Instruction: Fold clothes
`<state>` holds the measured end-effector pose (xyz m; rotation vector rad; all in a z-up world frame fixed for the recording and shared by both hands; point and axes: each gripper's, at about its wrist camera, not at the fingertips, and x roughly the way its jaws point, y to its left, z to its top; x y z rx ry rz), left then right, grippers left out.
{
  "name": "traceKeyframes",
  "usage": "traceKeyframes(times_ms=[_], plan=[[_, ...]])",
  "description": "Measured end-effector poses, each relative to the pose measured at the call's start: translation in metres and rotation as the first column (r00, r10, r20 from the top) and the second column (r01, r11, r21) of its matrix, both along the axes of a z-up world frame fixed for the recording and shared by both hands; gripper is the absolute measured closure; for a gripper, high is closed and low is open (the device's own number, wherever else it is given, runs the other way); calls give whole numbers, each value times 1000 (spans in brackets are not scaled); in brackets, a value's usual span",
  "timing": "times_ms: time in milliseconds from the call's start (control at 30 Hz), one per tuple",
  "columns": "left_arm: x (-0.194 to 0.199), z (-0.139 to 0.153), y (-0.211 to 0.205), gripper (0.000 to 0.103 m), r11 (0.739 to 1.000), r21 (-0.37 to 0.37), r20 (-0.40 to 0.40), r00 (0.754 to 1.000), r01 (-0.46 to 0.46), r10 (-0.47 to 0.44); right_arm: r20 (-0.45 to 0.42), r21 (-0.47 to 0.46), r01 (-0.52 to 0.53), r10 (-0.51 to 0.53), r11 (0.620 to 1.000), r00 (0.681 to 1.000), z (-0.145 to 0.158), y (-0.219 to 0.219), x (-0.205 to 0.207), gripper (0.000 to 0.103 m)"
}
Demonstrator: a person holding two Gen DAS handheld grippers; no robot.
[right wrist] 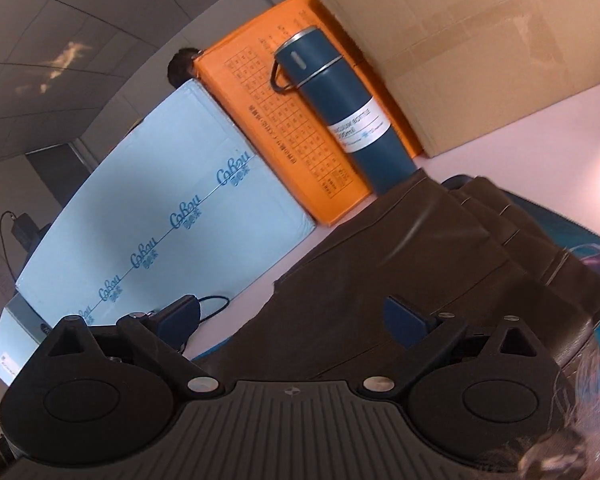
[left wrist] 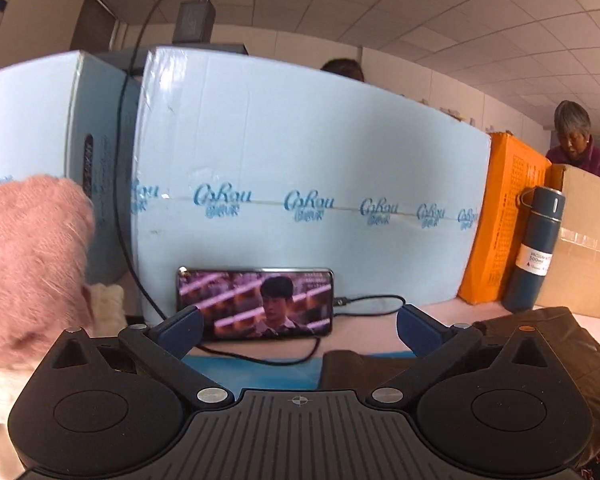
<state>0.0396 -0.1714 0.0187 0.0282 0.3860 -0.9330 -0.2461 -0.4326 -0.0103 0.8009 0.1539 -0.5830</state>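
A dark brown garment lies folded in layers on the table, right in front of my right gripper, which is open and empty above its near edge. The same brown garment shows at the right of the left wrist view. My left gripper is open and empty, held level above the table. A fuzzy pink garment hangs or is piled at the left of the left wrist view, over a cream one.
A phone playing video leans on a light blue box, with a cable attached. An orange box, a blue vacuum bottle and a cardboard box stand along the back. A person stands behind the boxes.
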Motion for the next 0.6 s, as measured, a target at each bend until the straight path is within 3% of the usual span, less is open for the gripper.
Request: traceKeyframes(times_ms=[133, 267, 367, 600], plan=[[17, -15, -26, 0, 989, 80, -134, 985, 122, -111, 13, 49, -112, 111, 993, 994, -19, 3, 15, 4], [29, -22, -50, 0, 953, 99, -290, 925, 286, -247, 32, 74, -162, 160, 984, 987, -27, 5, 16, 4], [26, -21, -60, 0, 915, 86, -323, 880, 393, -348, 36, 73, -186, 184, 980, 982, -28, 6, 18, 4], [33, -29, -74, 0, 891, 126, -355, 859, 436, -370, 30, 64, -194, 192, 979, 981, -30, 5, 18, 3]])
